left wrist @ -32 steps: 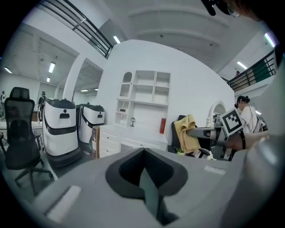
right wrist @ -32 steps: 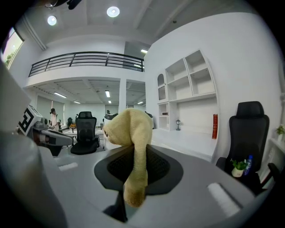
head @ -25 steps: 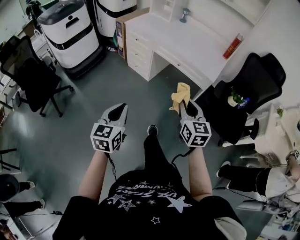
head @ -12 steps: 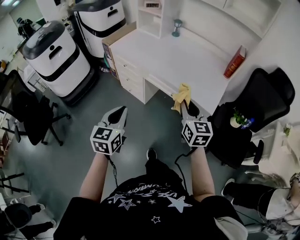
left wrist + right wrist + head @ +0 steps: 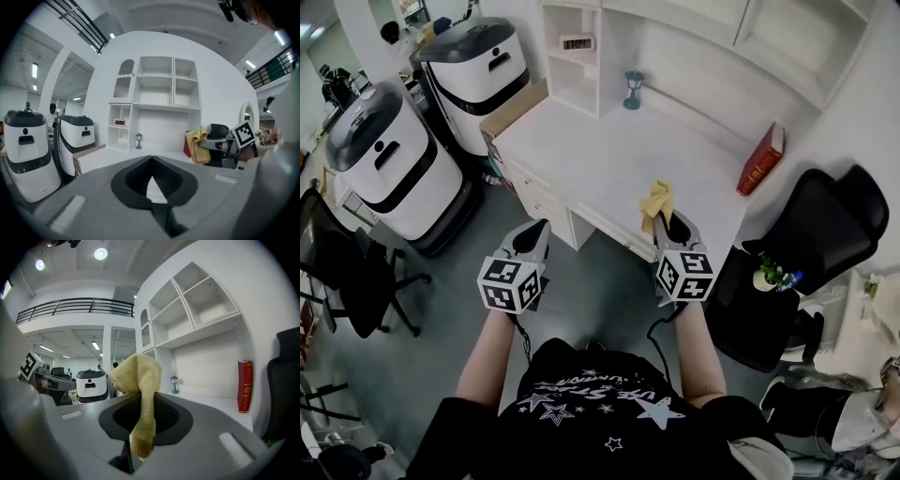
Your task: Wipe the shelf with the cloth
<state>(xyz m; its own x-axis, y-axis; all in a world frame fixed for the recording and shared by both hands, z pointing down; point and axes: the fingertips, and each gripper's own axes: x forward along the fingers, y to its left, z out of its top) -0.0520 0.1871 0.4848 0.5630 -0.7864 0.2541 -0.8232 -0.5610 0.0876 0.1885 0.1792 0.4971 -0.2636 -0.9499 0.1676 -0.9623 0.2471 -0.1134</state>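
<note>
A yellow cloth [image 5: 657, 200] hangs from my right gripper [image 5: 667, 219], which is shut on it above the white desk's [image 5: 609, 150] front edge. In the right gripper view the cloth [image 5: 141, 394] drapes down over the jaws. The white shelf unit [image 5: 197, 291] stands on the desk's far side, its open compartments [image 5: 159, 84] bare; a small cubby [image 5: 572, 61] sits at the left. My left gripper [image 5: 534, 234] hovers over the floor in front of the desk drawers, shut with nothing in it [image 5: 151, 161].
A red book [image 5: 761, 159] leans at the desk's right end and a small lamp [image 5: 632, 89] stands near the cubby, which holds a clock [image 5: 575, 43]. Two white-and-black machines [image 5: 384, 169] stand left. A black chair [image 5: 811, 244] is on the right.
The person has walked toward the desk, so the desk and shelves now lie closer and more central. Both grippers keep their pose; the cloth stays held.
</note>
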